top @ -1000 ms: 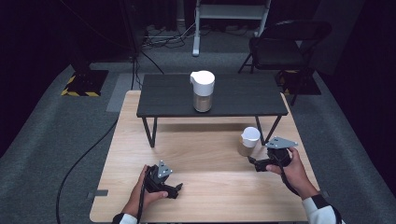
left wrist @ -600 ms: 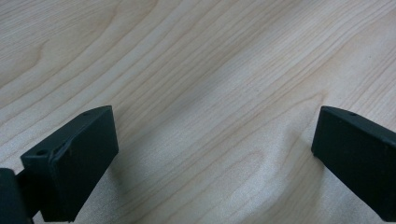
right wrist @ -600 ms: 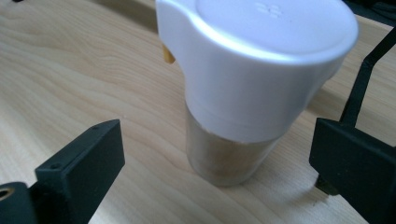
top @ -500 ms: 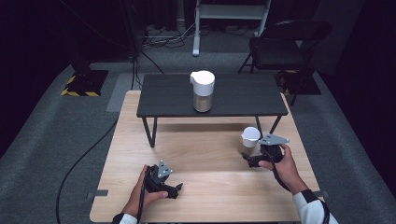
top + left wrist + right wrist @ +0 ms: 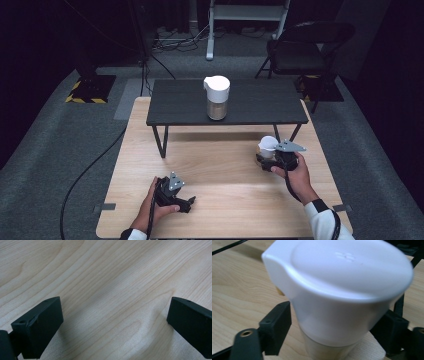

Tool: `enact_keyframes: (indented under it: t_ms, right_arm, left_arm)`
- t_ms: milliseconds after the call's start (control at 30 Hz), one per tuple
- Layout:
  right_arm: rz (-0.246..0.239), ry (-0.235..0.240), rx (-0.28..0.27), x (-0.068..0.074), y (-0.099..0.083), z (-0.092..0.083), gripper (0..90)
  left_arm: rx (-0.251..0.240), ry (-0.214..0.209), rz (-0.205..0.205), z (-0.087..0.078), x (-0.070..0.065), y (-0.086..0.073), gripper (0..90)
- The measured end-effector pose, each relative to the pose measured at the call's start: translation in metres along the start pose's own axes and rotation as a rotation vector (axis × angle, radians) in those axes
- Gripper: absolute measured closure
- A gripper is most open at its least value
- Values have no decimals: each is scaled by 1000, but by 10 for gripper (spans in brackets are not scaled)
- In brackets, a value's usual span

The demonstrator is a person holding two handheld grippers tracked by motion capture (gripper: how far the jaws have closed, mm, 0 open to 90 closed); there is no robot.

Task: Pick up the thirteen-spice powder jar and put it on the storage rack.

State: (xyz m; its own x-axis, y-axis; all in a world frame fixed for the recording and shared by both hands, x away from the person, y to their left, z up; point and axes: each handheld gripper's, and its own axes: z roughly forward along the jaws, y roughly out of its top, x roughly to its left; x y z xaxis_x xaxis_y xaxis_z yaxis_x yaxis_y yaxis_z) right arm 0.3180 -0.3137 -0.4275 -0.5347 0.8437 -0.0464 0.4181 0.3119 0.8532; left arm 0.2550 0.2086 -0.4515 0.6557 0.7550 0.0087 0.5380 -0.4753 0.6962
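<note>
A small container with a white spouted lid (image 5: 267,145) stands on the wooden table (image 5: 220,175) at the right. My right gripper (image 5: 266,159) is at its near side. In the right gripper view the container (image 5: 342,290) sits between the jaws of the right gripper (image 5: 332,327), which flank its body with a little space on each side; the gripper is open. My left gripper (image 5: 188,202) rests low at the front left. It is open, and only bare wood lies between the jaws of the left gripper (image 5: 113,320).
A low black bench (image 5: 260,107) stands across the back of the table, its legs near the small container. On it stands a taller jar with a white lid (image 5: 217,97). A folding chair (image 5: 310,50) and floor cables lie beyond.
My right gripper has moved left and forward to the small container, which now stands between its jaws. The left gripper has stayed put.
</note>
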Motion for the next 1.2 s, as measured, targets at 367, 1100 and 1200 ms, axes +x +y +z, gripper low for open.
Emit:
enact_keyframes:
  t_ms: [367,1100,1200]
  right_arm:
    - [13,-17,-31,3,-7,1,296]
    - [-31,16,-87,12,15,-62,298]
    - [-37,23,-100,12,25,-71,298]
  left_arm:
    - [2,0,2,0,0,0,3]
    - [2,0,2,0,0,0,3]
    - [2,0,2,0,0,0,3]
